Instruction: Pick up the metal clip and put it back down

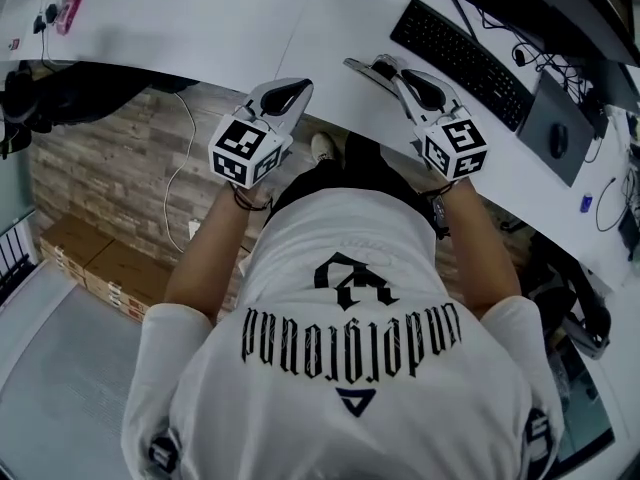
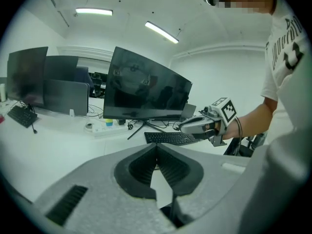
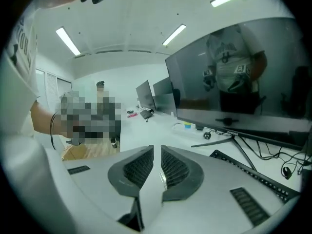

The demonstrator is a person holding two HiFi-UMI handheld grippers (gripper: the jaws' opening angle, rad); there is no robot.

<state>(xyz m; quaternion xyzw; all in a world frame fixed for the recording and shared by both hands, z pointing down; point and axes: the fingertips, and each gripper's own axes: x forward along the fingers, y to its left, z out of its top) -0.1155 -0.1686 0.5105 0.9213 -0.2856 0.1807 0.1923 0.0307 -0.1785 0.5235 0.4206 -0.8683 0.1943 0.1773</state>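
Note:
A small shiny piece, apparently the metal clip, shows in the narrow gap between the right gripper's pads, against the right-hand pad. My right gripper is held over the near edge of the white desk, shut on that piece. It also shows from the side as the right gripper. My left gripper hovers at the desk's edge to its left, jaws touching at the tips with nothing between them. In the head view the clip itself is too small to make out.
A black keyboard lies to the right of the right gripper, with a mouse and cables beyond. A large dark monitor stands behind it. Cardboard boxes sit on the floor at the left.

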